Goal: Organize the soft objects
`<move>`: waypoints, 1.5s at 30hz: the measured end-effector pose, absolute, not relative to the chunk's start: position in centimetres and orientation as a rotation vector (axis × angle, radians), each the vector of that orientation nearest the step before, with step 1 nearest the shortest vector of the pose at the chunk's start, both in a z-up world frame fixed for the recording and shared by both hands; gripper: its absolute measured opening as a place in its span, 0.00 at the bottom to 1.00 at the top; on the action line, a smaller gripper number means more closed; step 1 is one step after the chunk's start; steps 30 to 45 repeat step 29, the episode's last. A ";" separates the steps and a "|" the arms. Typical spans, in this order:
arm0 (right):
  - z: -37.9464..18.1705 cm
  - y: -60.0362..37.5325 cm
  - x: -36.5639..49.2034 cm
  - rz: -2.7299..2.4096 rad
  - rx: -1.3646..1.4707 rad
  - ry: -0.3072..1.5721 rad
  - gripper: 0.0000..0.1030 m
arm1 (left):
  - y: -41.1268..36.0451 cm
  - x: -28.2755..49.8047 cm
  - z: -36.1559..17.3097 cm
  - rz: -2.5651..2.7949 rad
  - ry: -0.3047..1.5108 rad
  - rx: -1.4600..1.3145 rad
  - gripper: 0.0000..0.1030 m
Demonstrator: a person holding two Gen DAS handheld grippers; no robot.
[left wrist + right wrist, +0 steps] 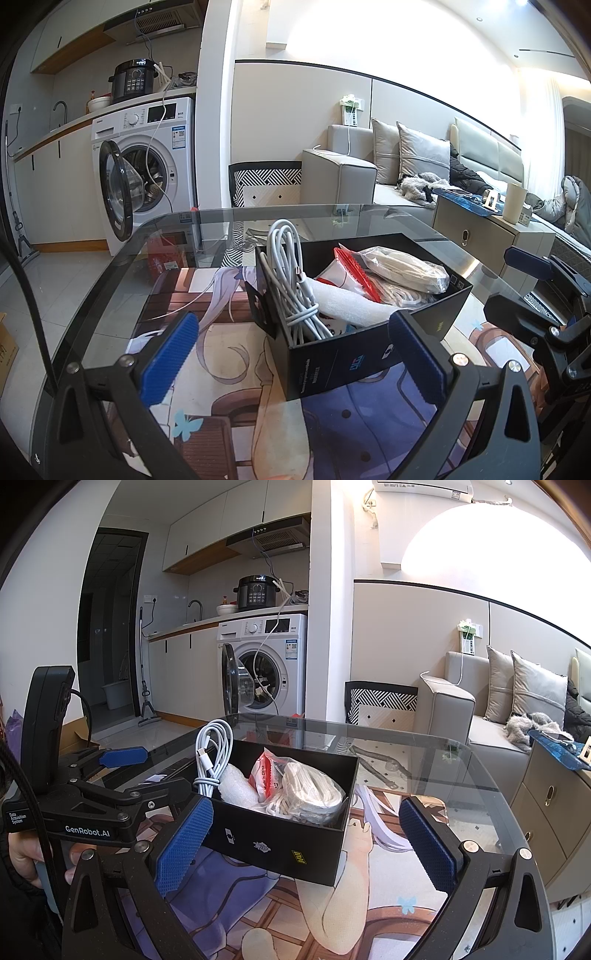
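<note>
1. A small home, kitchen and living room sharing one open space; a front-loading washing machine (271, 664) sits under the counter, its door open.
2. A black pressure cooker (258, 590) stands on that counter; a range hood (275, 539) and white wall cabinets hang above.
3. A grey sofa (476, 716) with cushions lines the wall beyond the glass tabletop (424, 746); an air conditioner (421, 489) is mounted high.

We see daylight flooding in from the right, where the curtained window (546, 122) blows out to pure white and washes over the wall. The glass tabletop (110, 280) carries soft reflections. Both fisheye views bend straight lines and darken toward black corners; the centre stays sharp.
</note>
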State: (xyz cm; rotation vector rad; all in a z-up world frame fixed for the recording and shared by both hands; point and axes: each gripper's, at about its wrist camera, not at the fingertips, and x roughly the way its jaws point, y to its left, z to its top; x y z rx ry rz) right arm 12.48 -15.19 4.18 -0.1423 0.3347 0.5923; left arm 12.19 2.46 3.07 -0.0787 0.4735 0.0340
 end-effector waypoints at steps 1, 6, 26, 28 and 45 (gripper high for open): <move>4.2 -15.2 12.5 0.593 -0.142 0.334 1.00 | 2.5 12.2 3.1 0.034 0.474 -0.078 1.00; 4.2 -15.2 12.5 0.593 -0.142 0.334 1.00 | 2.5 12.2 3.1 0.034 0.473 -0.078 1.00; 4.1 -15.2 12.5 0.595 -0.144 0.333 1.00 | 2.6 12.2 3.2 0.037 0.472 -0.067 1.00; 4.1 -15.2 12.5 0.595 -0.143 0.335 1.00 | 2.5 12.2 3.2 0.037 0.470 -0.070 1.00; 4.1 -15.3 12.5 0.597 -0.143 0.337 1.00 | 2.6 12.2 3.2 0.039 0.470 -0.071 1.00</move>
